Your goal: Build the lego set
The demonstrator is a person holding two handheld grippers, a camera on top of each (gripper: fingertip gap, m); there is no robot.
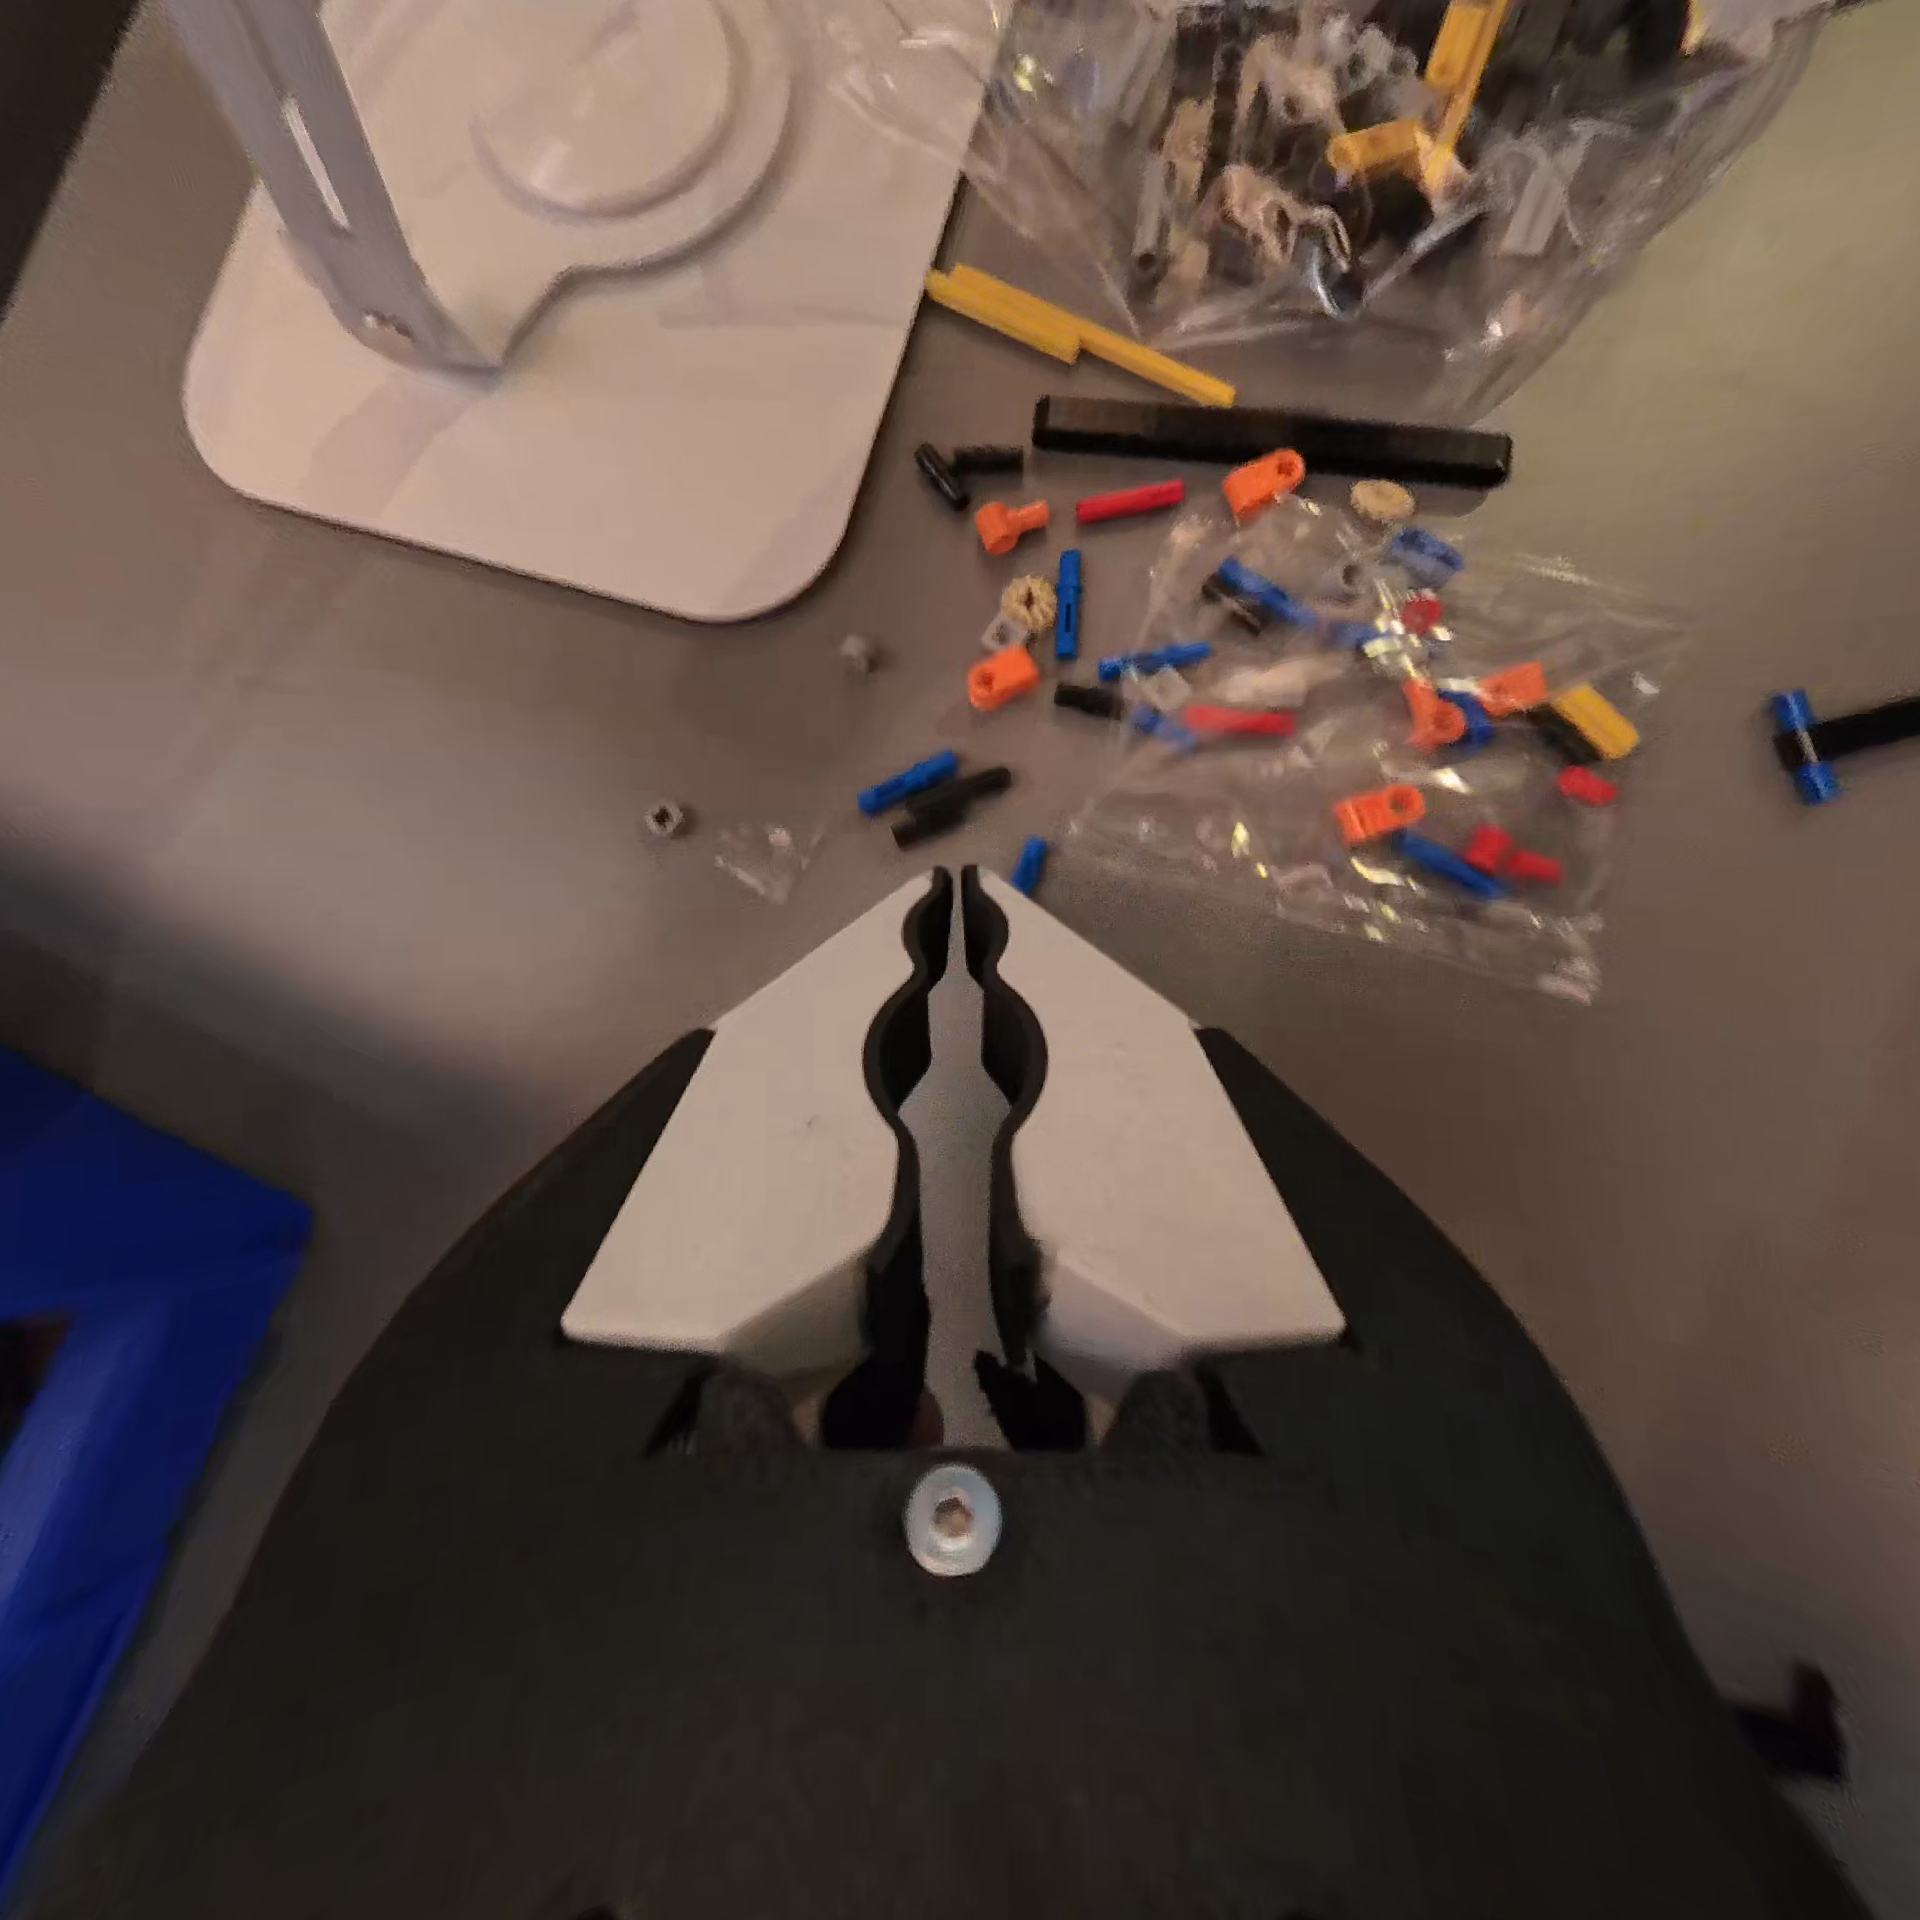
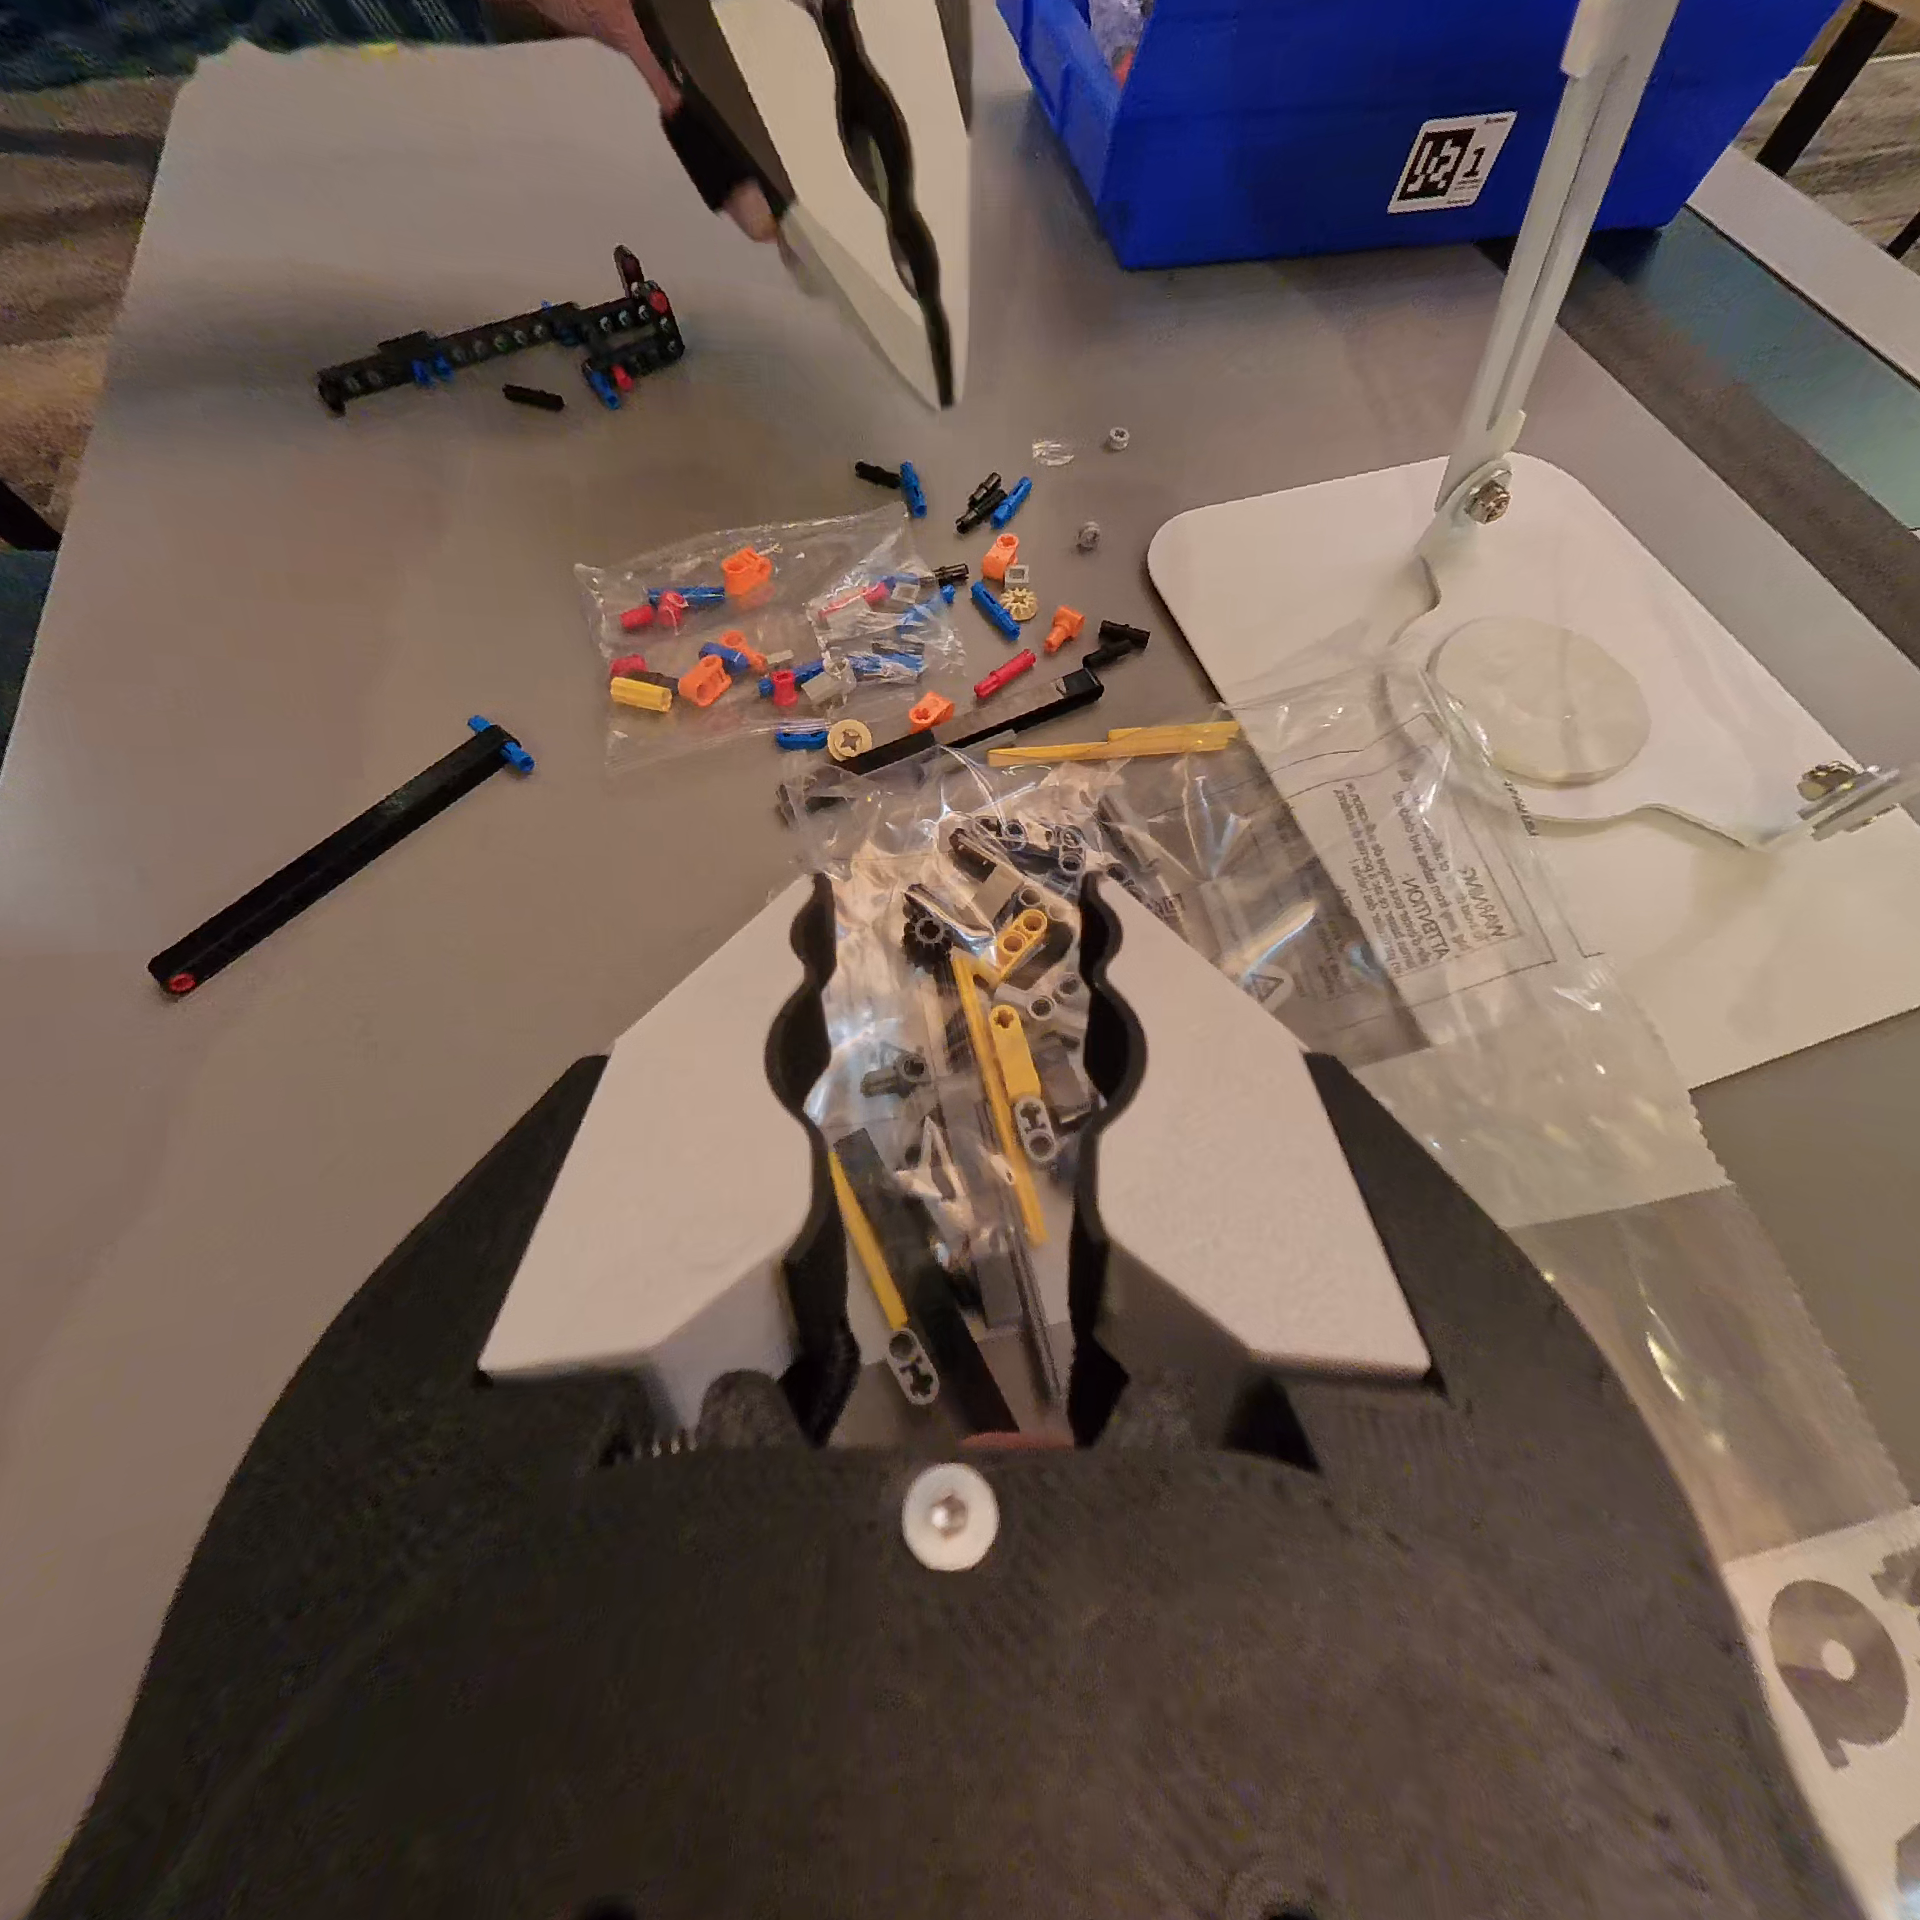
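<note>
My left gripper (image 1: 956, 881) is shut and empty, hovering just short of loose small pins: a blue pin (image 1: 1029, 862) and a blue and black pair (image 1: 935, 792). It also shows in the right wrist view (image 2: 940, 395), pointing down at the table. My right gripper (image 2: 956, 896) is open, its fingers on either side of a large clear bag of grey, black and yellow parts (image 2: 987, 1049) lying below. A small clear bag of orange, blue and red parts (image 2: 748, 644) lies beyond. A partly built black assembly (image 2: 520, 343) sits far left.
A long black beam with a blue pin (image 2: 332, 852) lies at the left. Another black beam (image 1: 1268, 452) and yellow axles (image 1: 1081, 332) lie by the bags. A white stand base (image 2: 1558, 675) is at the right, a blue bin (image 2: 1351, 125) behind it. Tip to tip, the grippers are about 20 centimetres apart. The left tips stand about 20 centimetres off the partly built black assembly (image 2: 520, 343).
</note>
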